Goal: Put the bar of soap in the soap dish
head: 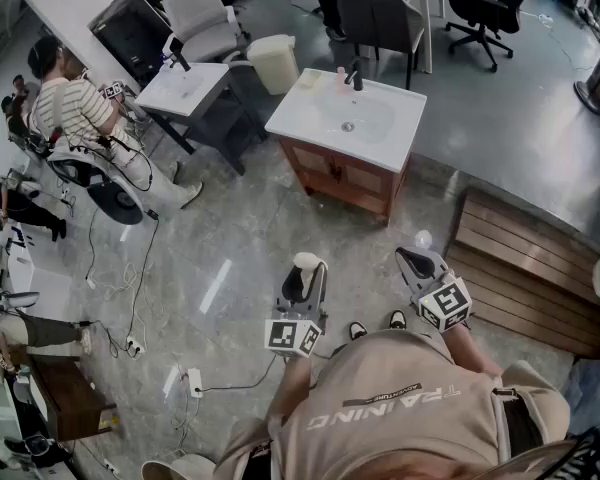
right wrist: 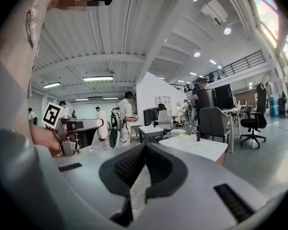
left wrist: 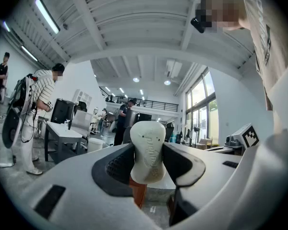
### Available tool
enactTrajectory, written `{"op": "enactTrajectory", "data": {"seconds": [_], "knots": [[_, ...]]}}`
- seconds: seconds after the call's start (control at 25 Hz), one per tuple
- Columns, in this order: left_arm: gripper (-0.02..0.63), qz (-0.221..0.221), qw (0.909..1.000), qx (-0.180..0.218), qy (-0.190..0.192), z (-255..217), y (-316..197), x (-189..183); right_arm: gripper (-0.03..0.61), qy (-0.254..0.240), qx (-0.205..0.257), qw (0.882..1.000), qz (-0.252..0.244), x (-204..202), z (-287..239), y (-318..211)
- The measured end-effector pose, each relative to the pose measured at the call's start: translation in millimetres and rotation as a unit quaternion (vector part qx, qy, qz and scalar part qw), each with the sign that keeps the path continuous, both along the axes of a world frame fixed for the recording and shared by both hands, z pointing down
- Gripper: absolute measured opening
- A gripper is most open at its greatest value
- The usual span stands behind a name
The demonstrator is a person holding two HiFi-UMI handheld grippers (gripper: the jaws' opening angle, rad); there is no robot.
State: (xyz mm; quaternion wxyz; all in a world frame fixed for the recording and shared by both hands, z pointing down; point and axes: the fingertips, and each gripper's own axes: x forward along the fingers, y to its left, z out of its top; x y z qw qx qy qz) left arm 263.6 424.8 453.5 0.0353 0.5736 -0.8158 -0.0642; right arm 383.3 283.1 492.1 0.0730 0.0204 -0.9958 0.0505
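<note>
A white oval bar of soap (head: 306, 261) stands on end between the jaws of my left gripper (head: 305, 280), which is shut on it. In the left gripper view the soap (left wrist: 147, 150) fills the gap between the dark pads. My right gripper (head: 418, 261) is held level beside it with its jaws together and nothing in them (right wrist: 143, 150). Both hang over the floor, well short of the white sink vanity (head: 385, 143) with its black faucet (head: 355, 74). A small pink thing (head: 340, 74) sits by the faucet. I cannot make out a soap dish.
A second white table (head: 183, 88) and a pale bin (head: 273, 61) stand left of the vanity. A wooden slatted platform (head: 525, 268) lies at the right. People sit at the far left (head: 65, 108), and cables and power strips (head: 193, 381) trail over the floor.
</note>
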Motion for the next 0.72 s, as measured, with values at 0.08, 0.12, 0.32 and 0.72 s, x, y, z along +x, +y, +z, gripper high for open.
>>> {"op": "enactTrajectory", "data": {"seconds": [0.08,0.12,0.32,0.72], "knots": [[0.176,0.000,1.0000,0.004,-0.005,-2,-2,-9,0.012,0.003,0.000,1.000,-0.003,-9,3,-1],[0.176,0.000,1.0000,0.005,-0.007,-3,-3,-14,0.012,0.004,0.000,1.000,-0.005,-14,4,-1],[0.176,0.003,1.0000,0.003,-0.003,2,3,-32,0.012,-0.005,0.007,1.000,-0.005,-33,0,5],[0.176,0.019,0.9997,0.001,0.017,24,16,-58,0.012,0.001,0.014,1.000,0.019,-57,5,19]]}}
